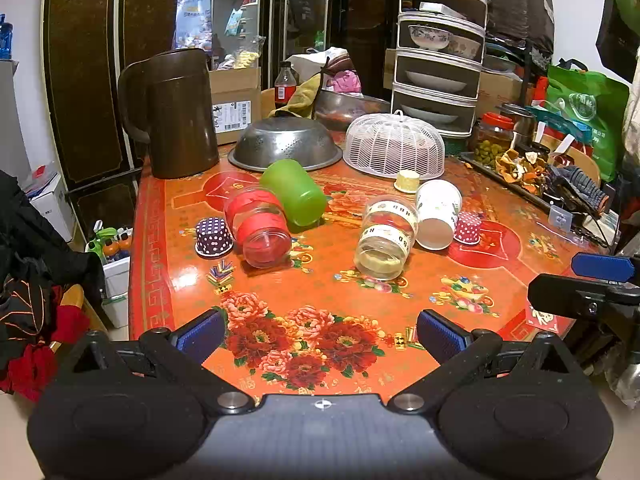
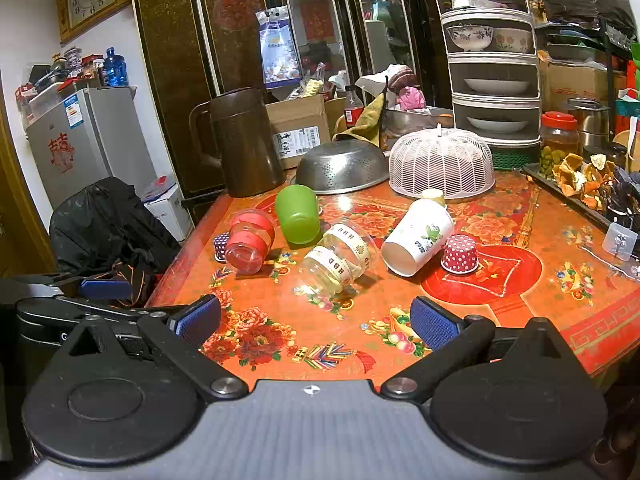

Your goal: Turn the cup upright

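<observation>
While our left claw [image 1: 320, 334] and right claw [image 2: 316, 322] hang spread wide and holding nothing over the near table [image 1: 320, 292], probably to pick a cup, the paper cup [image 2: 418, 238] lies mid-table on its side, mouth toward us, bottom pointing away.

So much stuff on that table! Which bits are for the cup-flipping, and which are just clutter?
For the job: green cup, red-banded jar, clear jar, white paper cup, all lying tipped over.

Just lying about: brown jug, steel colander, white mesh cover, dotted cupcake liners.
</observation>
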`<state>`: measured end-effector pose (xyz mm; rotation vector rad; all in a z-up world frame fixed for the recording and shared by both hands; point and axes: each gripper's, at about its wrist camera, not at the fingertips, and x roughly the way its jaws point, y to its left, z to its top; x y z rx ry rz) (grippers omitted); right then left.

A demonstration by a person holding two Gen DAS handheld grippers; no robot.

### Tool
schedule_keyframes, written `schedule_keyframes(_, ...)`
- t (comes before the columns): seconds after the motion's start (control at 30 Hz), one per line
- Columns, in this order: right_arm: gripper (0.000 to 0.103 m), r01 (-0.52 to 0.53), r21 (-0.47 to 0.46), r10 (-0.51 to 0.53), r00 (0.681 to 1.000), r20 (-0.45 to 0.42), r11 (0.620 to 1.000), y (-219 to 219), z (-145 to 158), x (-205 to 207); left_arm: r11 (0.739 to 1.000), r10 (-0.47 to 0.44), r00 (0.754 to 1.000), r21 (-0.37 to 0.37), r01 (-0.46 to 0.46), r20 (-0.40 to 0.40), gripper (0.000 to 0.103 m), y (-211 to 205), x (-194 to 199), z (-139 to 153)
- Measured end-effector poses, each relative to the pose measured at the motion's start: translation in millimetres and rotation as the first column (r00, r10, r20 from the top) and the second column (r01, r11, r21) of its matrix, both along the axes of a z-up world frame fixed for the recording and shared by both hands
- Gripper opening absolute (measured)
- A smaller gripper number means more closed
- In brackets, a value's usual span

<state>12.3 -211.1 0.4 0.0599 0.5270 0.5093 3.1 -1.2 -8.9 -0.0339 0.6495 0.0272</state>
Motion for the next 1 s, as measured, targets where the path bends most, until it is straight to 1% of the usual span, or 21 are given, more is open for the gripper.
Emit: schedule_keyframes(1.0,0.102,-0.004,0.003,0.004,1.0,0.001,1.0,-0.4,0.6,2.1,1.0,0.009,1.0,-0.004,-0.009,0.001,0.103,3.4,0.4,1.7)
